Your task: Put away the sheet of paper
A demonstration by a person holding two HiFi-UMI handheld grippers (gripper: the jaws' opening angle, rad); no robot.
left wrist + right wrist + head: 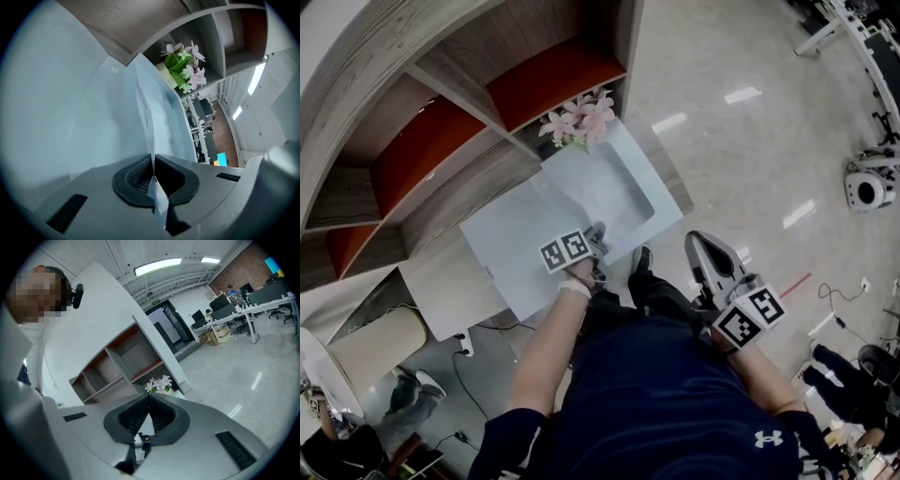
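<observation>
In the head view, your left gripper (pixel 598 236) reaches out ahead of you and pinches the near edge of the sheet of paper (pixel 614 192). The sheet spreads out in front of the shelf (pixel 441 141), and its far corner lies close to the pink flowers (pixel 581 117) at the shelf's end. Your right gripper (pixel 696 242) hangs off to the right above the floor (pixel 750 159), apart from the paper.

In the left gripper view, the jaws of your left gripper (pixel 153 164) are pressed together on the sheet of paper (pixel 146 112). The sheet runs edge-on up from between the pads toward the flowers (pixel 185 65) and the shelf (pixel 220 42).

In the right gripper view, your right gripper (pixel 148 398) has its jaws closed tip to tip, with nothing between them. It points toward the shelf (pixel 117 364), and the flowers (pixel 159 384) show just above the tips.
</observation>
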